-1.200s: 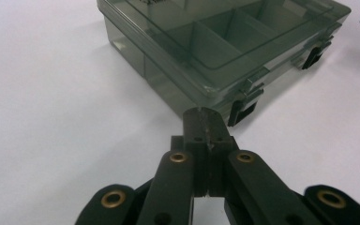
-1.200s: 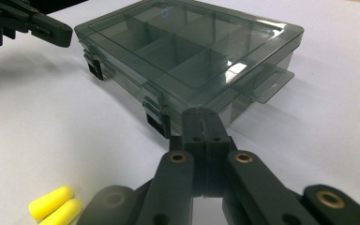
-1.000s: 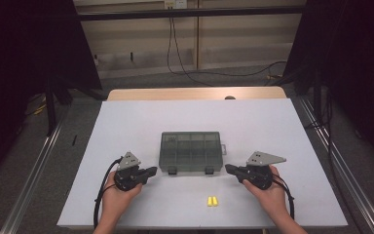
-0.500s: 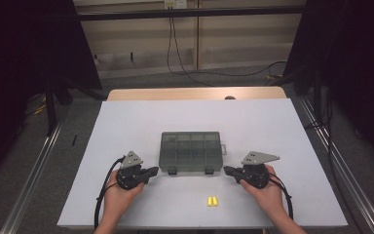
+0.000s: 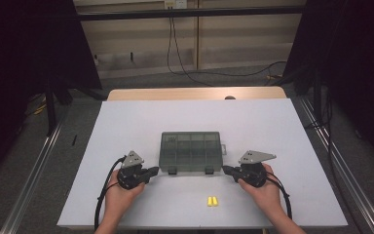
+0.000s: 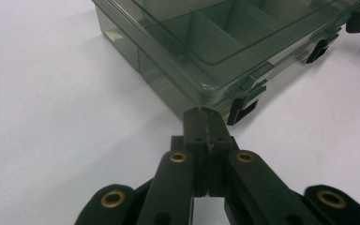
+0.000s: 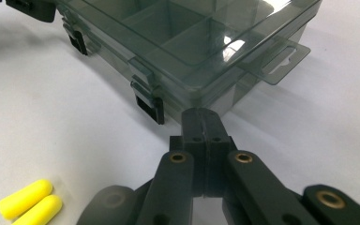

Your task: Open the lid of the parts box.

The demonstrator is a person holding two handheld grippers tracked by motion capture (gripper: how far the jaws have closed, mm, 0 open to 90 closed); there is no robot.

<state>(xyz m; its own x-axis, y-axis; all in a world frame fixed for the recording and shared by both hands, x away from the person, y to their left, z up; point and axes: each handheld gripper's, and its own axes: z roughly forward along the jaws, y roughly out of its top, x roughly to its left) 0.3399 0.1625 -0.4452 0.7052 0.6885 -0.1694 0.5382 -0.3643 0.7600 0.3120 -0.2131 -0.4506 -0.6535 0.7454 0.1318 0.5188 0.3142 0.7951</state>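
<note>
A smoky transparent compartment box [image 5: 191, 151] lies closed in the middle of the white table, its two dark latches on the near side. My left gripper [image 5: 154, 171] is shut and empty, its tip at the box's near left corner [image 6: 206, 91]; the left gripper view has a latch [image 6: 243, 105] just right of the tip [image 6: 205, 117]. My right gripper [image 5: 226, 169] is shut and empty too, its tip [image 7: 201, 117] up against the box's near right corner [image 7: 194, 96], beside a latch [image 7: 149, 104]. Two yellow earplugs [image 5: 212, 201] lie side by side in front of the box.
The white table top [image 5: 126, 122] stretches well beyond the box on all sides, a wooden edge [image 5: 195, 93] behind it. Metal rails [image 5: 34, 170] run along both sides. A hang tab [image 7: 276, 58] sticks out from the box's right end.
Both grippers have crept slightly inward toward the box's near corners. The box and the earplugs have stayed where they were.
</note>
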